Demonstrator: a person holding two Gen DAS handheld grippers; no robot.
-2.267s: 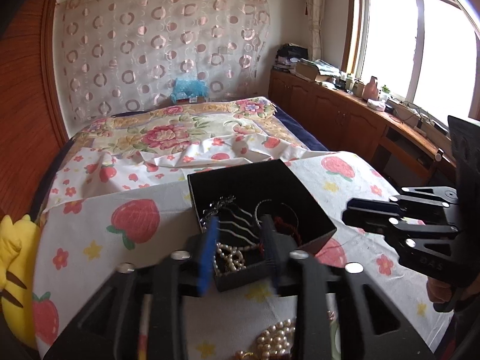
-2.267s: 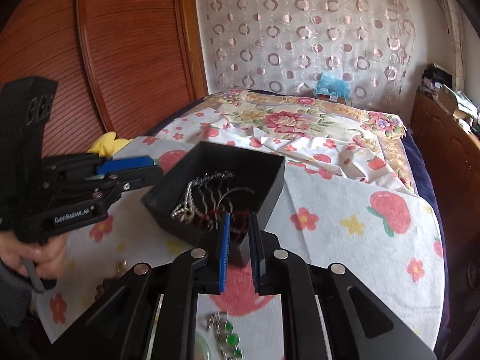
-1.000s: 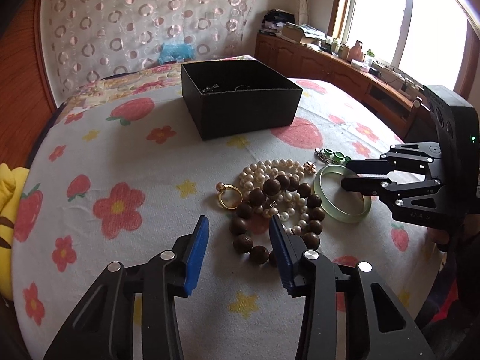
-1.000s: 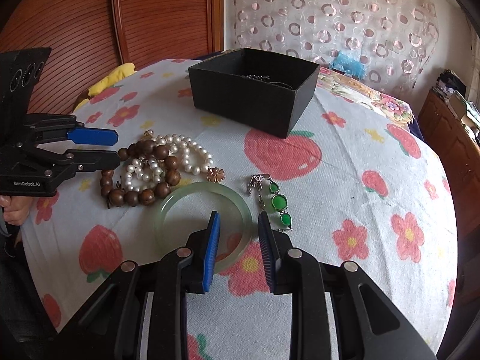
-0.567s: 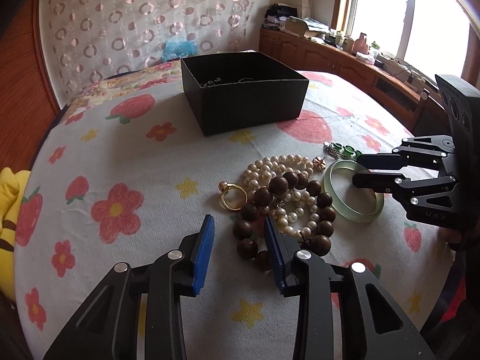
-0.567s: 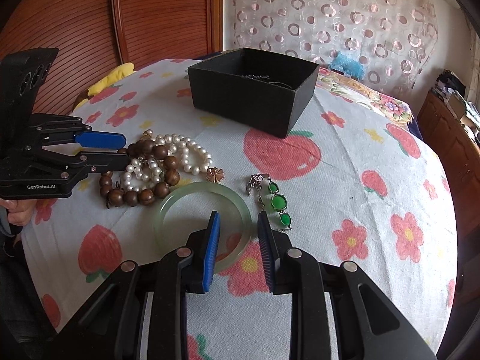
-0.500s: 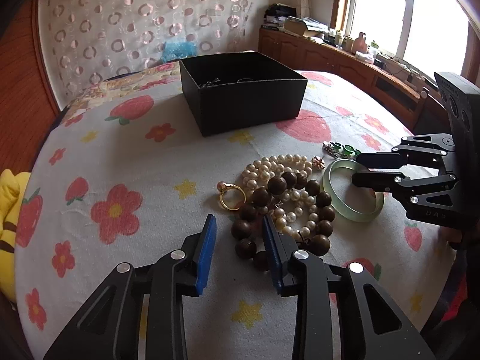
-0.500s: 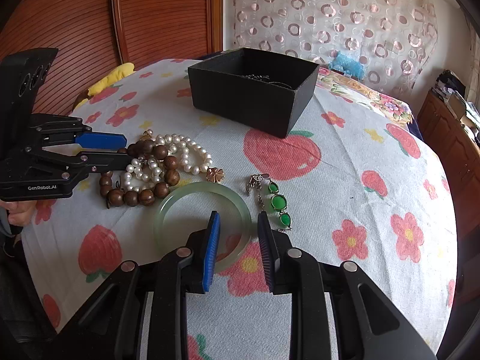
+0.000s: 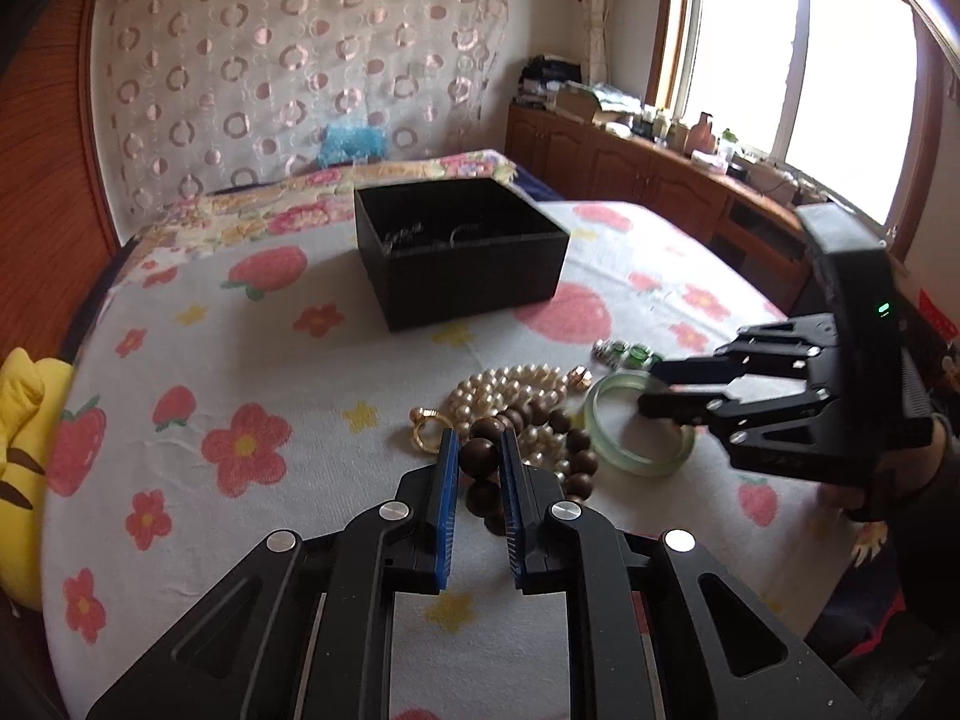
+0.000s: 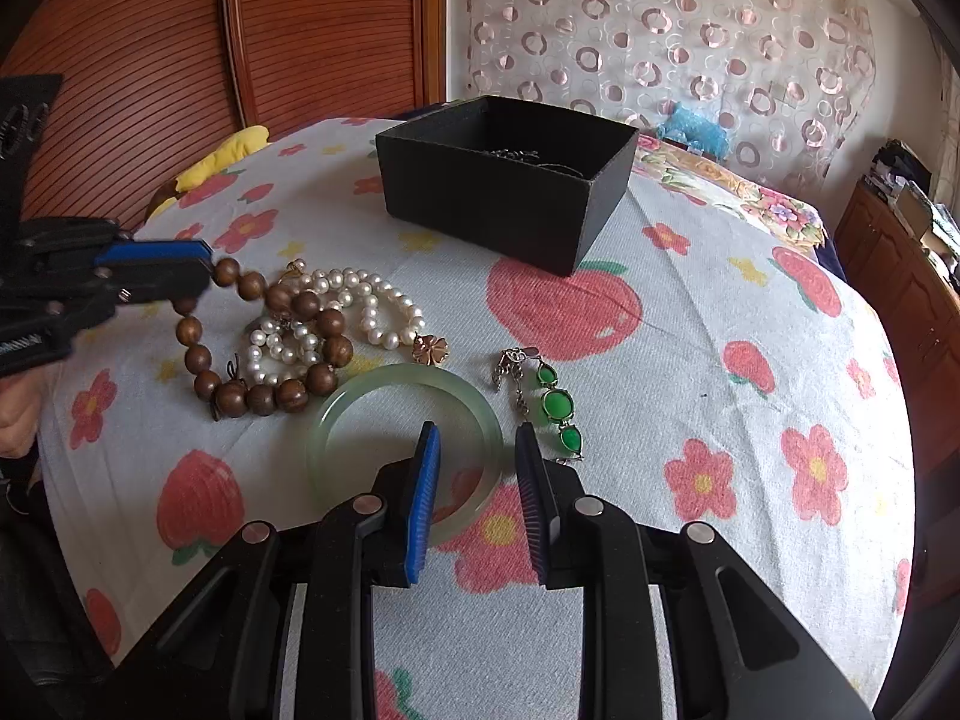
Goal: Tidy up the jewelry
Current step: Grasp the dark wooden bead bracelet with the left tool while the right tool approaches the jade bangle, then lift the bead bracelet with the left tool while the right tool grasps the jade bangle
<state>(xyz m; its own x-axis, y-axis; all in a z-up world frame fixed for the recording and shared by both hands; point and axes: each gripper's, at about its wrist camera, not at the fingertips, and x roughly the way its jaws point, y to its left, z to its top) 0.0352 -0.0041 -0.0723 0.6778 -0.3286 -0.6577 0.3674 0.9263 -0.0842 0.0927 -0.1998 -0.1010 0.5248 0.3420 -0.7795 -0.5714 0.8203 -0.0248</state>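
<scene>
A brown wooden bead bracelet (image 10: 264, 399) lies tangled with a pearl necklace (image 10: 360, 300) on the strawberry-print bedcover. My left gripper (image 9: 479, 459) is closing, its blue pads pressing one bead of the wooden bead bracelet (image 9: 480, 455). The right wrist view shows the left gripper (image 10: 201, 273) holding that end of the strand raised. My right gripper (image 10: 477, 438) stands open astride the near rim of a pale green jade bangle (image 10: 336, 420), with a gap beside the rim. A green-stone bracelet (image 10: 555, 402) and a gold ring (image 9: 429, 429) lie close by. The black box (image 9: 468, 276) behind them holds chains.
A yellow plush toy (image 9: 24, 420) sits at the bed's left edge by the wooden wardrobe (image 10: 240, 60). Wooden cabinets (image 9: 660, 180) run under the window on the right. A floral quilt and a patterned curtain lie beyond the box. A hand (image 10: 18, 420) holds the left gripper.
My left gripper's jaws narrowed onto a wooden bead and rose slightly, lifting that end of the bracelet. The right gripper and the bangle stayed where they were.
</scene>
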